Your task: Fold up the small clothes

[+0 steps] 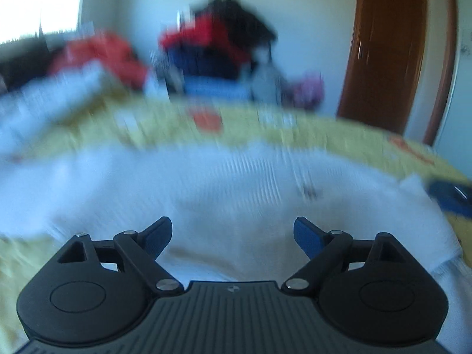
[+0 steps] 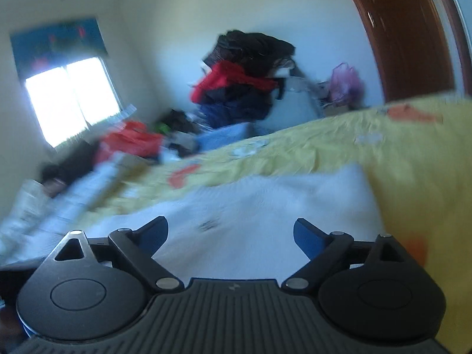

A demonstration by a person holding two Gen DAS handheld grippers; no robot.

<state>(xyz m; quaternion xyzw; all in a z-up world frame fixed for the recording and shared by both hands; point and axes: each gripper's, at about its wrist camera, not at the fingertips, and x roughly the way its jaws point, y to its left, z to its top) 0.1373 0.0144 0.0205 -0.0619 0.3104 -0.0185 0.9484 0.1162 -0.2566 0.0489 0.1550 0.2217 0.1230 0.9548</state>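
The white garment (image 1: 236,206) lies spread on the yellow bedspread (image 1: 339,138) of the bed, directly ahead of both tools. The left hand-held gripper (image 1: 233,236) has its jaws standing wide apart with nothing between the pads; white cloth shows below the gap. The right hand-held gripper (image 2: 230,236) is likewise wide apart and empty, over the same white garment (image 2: 265,206).

Step in hand, as judged: both tools are free of the cloth, between 1 fold and the next grasp. Whether any fold is already made cannot be told through the motion blur.

Next move, as judged: each tool needs an edge or corner of the garment to pinch, with the 2 grasps matched so the fold lands straight.

Surroundings: a dark blue object (image 1: 451,197) sits at the garment's right edge in the left view and cannot be identified. More pale cloth (image 2: 73,194) lies at the far left of the bed. A clothes pile (image 2: 244,82) stands by the wall, a wooden door (image 2: 407,35) to its right. Nothing lies on the garment itself.
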